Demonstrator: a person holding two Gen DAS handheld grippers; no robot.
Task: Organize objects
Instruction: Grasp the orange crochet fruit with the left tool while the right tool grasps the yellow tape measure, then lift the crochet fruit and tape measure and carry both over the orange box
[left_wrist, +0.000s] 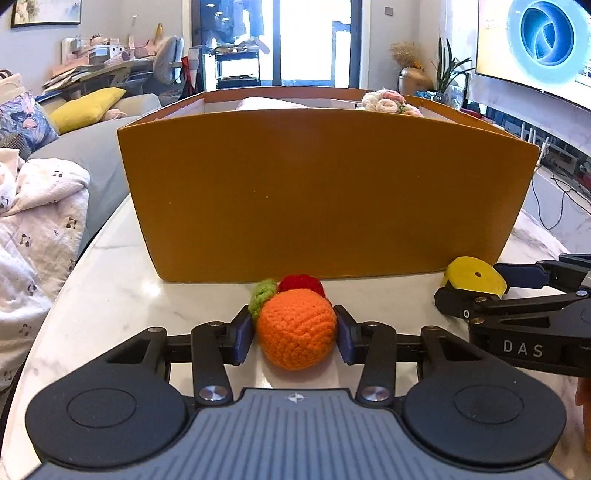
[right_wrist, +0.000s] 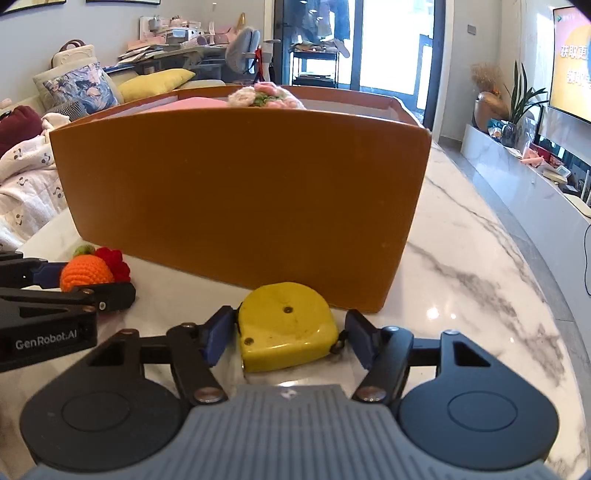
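Note:
A crocheted orange ball (left_wrist: 295, 332) with a green leaf and a red crocheted piece (left_wrist: 302, 283) behind it lies on the marble table (left_wrist: 110, 295), just in front of the orange box (left_wrist: 325, 192). My left gripper (left_wrist: 295, 325) is shut on the ball, both blue pads pressing its sides. A yellow tape measure (right_wrist: 286, 328) lies flat before the box's (right_wrist: 240, 199) right corner. My right gripper (right_wrist: 290, 326) straddles it: the left pad touches, the right pad stands a little off. Each gripper shows in the other's view, the right gripper (left_wrist: 476, 284) and the left gripper (right_wrist: 88, 280).
The box holds crocheted flowers (right_wrist: 266, 94) and something pink (right_wrist: 195, 101). A sofa with a quilt (left_wrist: 37, 221) and cushions borders the table's left edge. A TV unit (right_wrist: 535, 177) runs along the right wall. Bare marble (right_wrist: 461, 277) extends right of the box.

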